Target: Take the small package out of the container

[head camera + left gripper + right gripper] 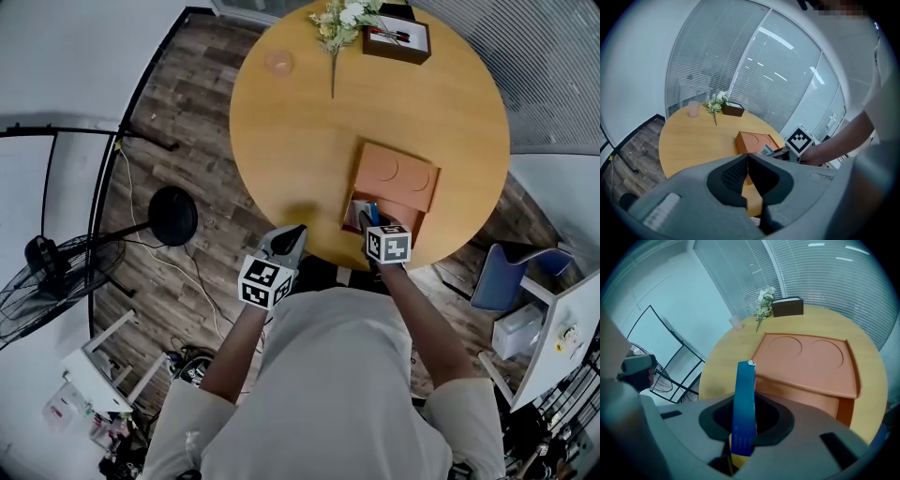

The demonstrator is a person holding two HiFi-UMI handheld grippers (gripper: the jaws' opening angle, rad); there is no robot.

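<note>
An orange container (398, 178) lies near the front right of the round wooden table (300, 131); its lid covers the far part and the near end is open. My right gripper (367, 223) is at that open end, shut on a thin blue small package (744, 380) that stands upright between the jaws, in front of the container (806, 362). The package (372, 212) shows as a blue sliver in the head view. My left gripper (289, 236) hovers at the table's near edge, left of the container, shut with nothing in it; its view shows the jaws touching.
A flower sprig (339, 23), a dark box (397, 39) and a pink cup (278, 63) sit at the table's far side. On the floor are a black round stand base (173, 216) and a fan (47, 272) to the left, and a blue chair (502, 272) to the right.
</note>
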